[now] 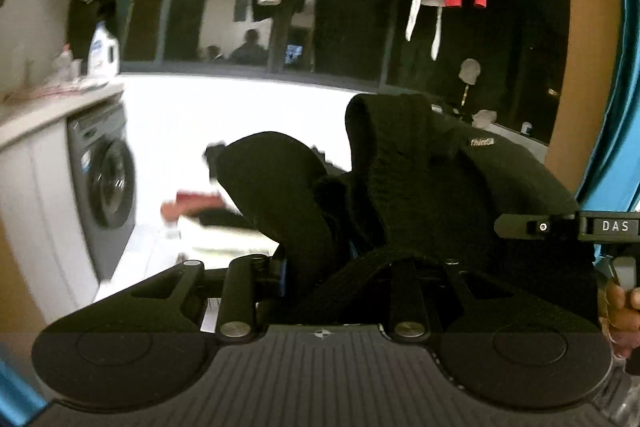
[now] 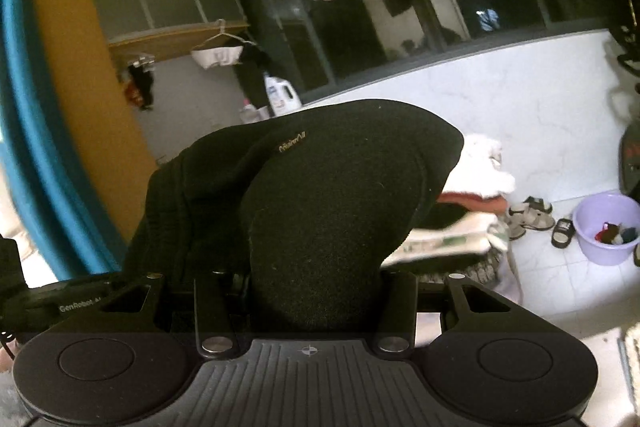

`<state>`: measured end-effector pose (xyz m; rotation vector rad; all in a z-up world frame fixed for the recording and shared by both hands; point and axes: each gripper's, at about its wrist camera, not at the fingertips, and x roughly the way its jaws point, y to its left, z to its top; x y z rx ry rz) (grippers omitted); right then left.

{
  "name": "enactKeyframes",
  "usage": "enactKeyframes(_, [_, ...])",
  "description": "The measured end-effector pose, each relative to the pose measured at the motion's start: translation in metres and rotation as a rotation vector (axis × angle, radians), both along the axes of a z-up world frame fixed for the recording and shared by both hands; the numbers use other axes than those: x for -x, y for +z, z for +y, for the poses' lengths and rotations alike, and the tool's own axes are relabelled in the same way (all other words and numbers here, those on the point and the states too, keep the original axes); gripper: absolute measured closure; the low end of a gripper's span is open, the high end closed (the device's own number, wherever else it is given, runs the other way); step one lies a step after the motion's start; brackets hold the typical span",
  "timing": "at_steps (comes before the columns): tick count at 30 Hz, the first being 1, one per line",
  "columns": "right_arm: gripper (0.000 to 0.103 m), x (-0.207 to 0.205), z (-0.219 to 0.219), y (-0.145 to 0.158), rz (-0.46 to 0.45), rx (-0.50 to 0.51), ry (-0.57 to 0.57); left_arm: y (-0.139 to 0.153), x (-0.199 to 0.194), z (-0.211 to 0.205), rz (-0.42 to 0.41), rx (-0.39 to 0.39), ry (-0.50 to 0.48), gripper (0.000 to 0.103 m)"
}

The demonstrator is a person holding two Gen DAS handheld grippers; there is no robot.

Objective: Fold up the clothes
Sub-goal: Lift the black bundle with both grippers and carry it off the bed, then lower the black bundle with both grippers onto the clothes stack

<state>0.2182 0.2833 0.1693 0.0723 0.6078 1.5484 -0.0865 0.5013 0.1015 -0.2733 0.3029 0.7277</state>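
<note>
Black knit [image 1: 420,179] bunched and clamped in both the left gripper [image 1: 344,267] and right gripper [image 2: 312,291], held up clear of the pile [image 2: 448,231]. Soft, floppy, thick; likely best regripped at hem corners.

The black knit garment [image 2: 328,195] is bunched in front of both cameras, draped over the gripper fingers. In the left wrist view, a front-loading grey washing machine [image 1: 106,183] stands left under a counter carrying a white detergent bottle [image 1: 105,49]. In the right wrist view, a round lilac plastic basin [image 2: 606,229] sits on the floor at right, with sandals [image 2: 530,217] just left of it.
</note>
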Motion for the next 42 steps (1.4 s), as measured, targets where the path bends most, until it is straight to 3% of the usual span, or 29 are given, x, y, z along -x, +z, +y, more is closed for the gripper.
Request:
enactKeyframes(4, [0.061, -0.011, 0.076, 0.013, -0.001, -0.022, -0.043, 0.013, -0.018, 0.08, -0.012, 0.004, -0.02, 0.075])
enactKeyframes(12, [0.061, -0.055, 0.225, 0.032, -0.065, -0.044, -0.039, 0.029, -0.064, 0.191, -0.011, -0.012, -0.001, 0.075])
enactKeyframes(20, [0.061, -0.136, 0.358, 0.035, -0.013, -0.035, 0.004, 0.049, -0.135, 0.289, 0.079, 0.011, 0.054, 0.075])
enactKeyframes(27, [0.061, -0.211, 0.468, 0.022, 0.066, 0.064, 0.043, 0.036, -0.179, 0.362, 0.132, 0.14, 0.114, 0.075])
enactKeyframes(32, [0.06, -0.237, 0.526, -0.016, 0.082, 0.179, 0.042, -0.013, -0.203, 0.418, 0.197, 0.322, 0.187, 0.072])
enactKeyframes(34, [0.056, -0.245, 0.547, -0.043, 0.069, 0.276, 0.023, -0.04, -0.207, 0.44, 0.24, 0.405, 0.267, 0.061])
enactKeyframes(36, [0.042, -0.25, 0.556, -0.072, 0.065, 0.376, -0.006, -0.061, -0.205, 0.452, 0.255, 0.455, 0.323, 0.053])
enactKeyframes(38, [0.032, -0.257, 0.562, -0.089, 0.077, 0.411, -0.025, -0.068, -0.203, 0.456, 0.257, 0.458, 0.325, 0.044])
enactKeyframes(40, [0.023, -0.26, 0.56, -0.092, 0.082, 0.431, -0.047, -0.064, -0.201, 0.457, 0.28, 0.449, 0.324, 0.027])
enactKeyframes(42, [0.019, -0.263, 0.555, -0.088, 0.079, 0.431, -0.048, -0.06, -0.198, 0.457, 0.302, 0.439, 0.322, 0.027])
